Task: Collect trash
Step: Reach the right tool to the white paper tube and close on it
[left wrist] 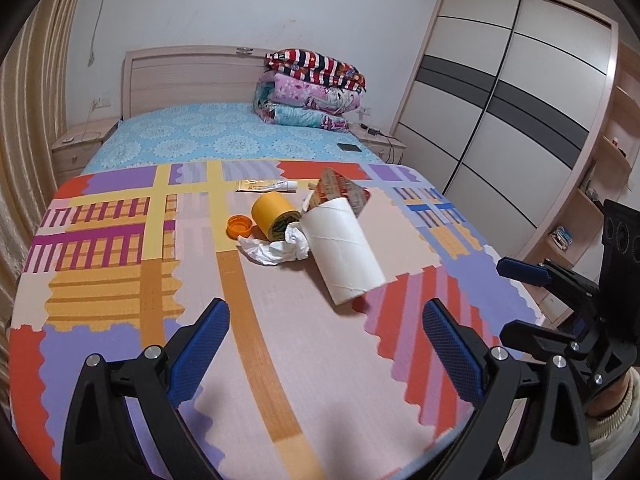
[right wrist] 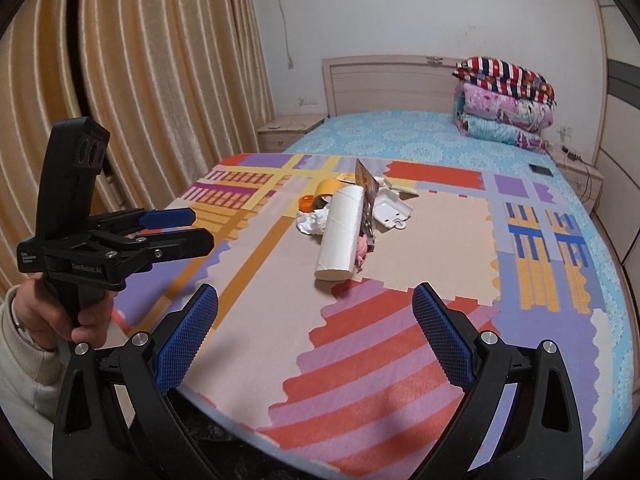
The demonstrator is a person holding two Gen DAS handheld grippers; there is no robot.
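A pile of trash lies on the colourful foam mat (left wrist: 300, 340) on the bed: a white cardboard tube (left wrist: 342, 248) (right wrist: 342, 236), crumpled white tissue (left wrist: 276, 246), a yellow tape roll (left wrist: 274, 214), an orange bottle cap (left wrist: 239, 226), a snack wrapper (left wrist: 340, 190) (right wrist: 366, 184), a flat tube (left wrist: 266, 186) and a white plastic piece (right wrist: 390, 206). My left gripper (left wrist: 324, 332) is open and empty, short of the pile. My right gripper (right wrist: 316, 320) is open and empty, near the mat's front edge. Each gripper also shows in the other's view.
The bed (left wrist: 224, 136) has a blue sheet, folded quilts (left wrist: 312, 92) by the headboard and a dark phone (left wrist: 349, 147). Bedside tables stand on both sides. A wardrobe (left wrist: 500, 100) is on the right, curtains (right wrist: 160, 80) on the left.
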